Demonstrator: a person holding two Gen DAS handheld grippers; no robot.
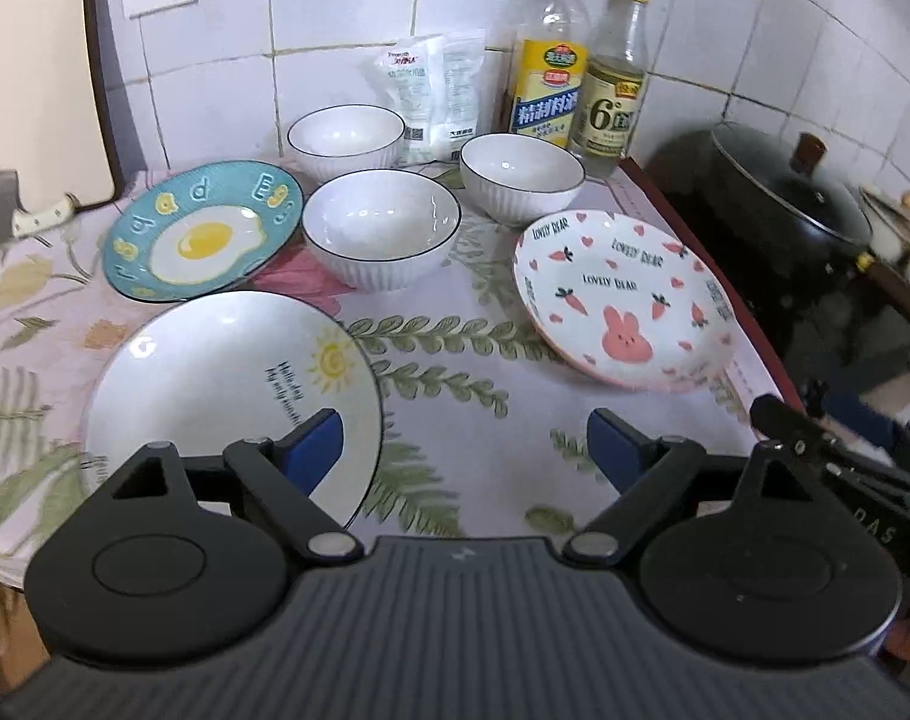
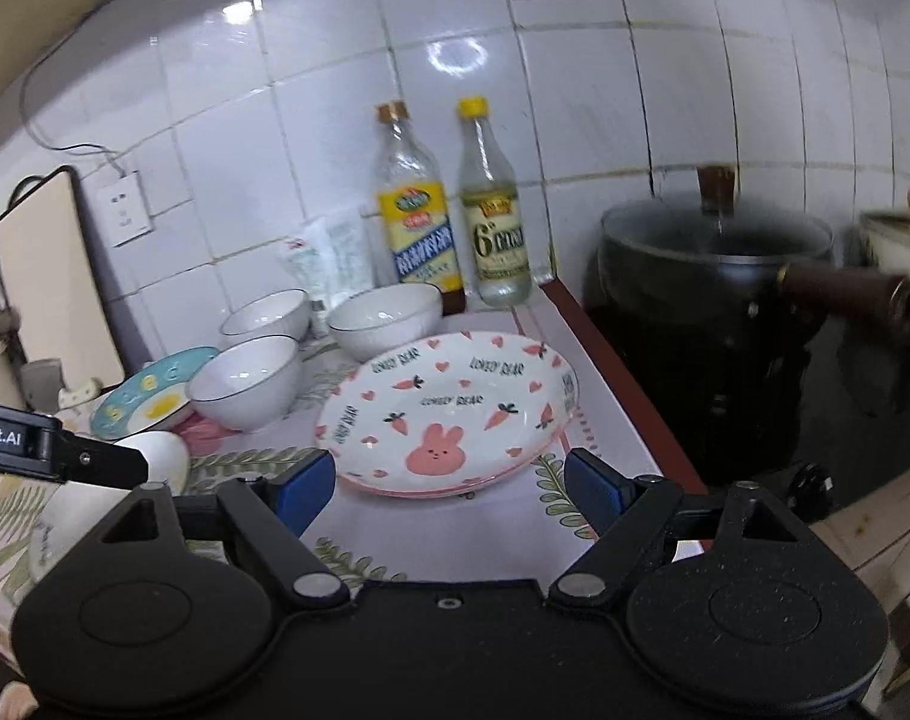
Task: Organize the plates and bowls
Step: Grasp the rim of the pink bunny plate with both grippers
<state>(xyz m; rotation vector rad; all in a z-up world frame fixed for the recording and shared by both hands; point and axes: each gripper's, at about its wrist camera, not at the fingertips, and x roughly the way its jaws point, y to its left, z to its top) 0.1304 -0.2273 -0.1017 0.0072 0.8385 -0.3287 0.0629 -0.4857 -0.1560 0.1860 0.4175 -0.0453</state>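
At lower centre, left gripper (image 1: 464, 450) and right gripper (image 2: 449, 483) gape empty; bunny plate (image 2: 449, 408) lies beyond, sun plate (image 1: 227, 384) lower left.

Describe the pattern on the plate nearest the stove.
White bunny plate with pink bunny, carrots, hearts; clearest in right wrist view.

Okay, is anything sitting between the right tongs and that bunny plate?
Nothing visible. The right tongs are open, and only bare tablecloth lies between them and the bunny plate's near rim.
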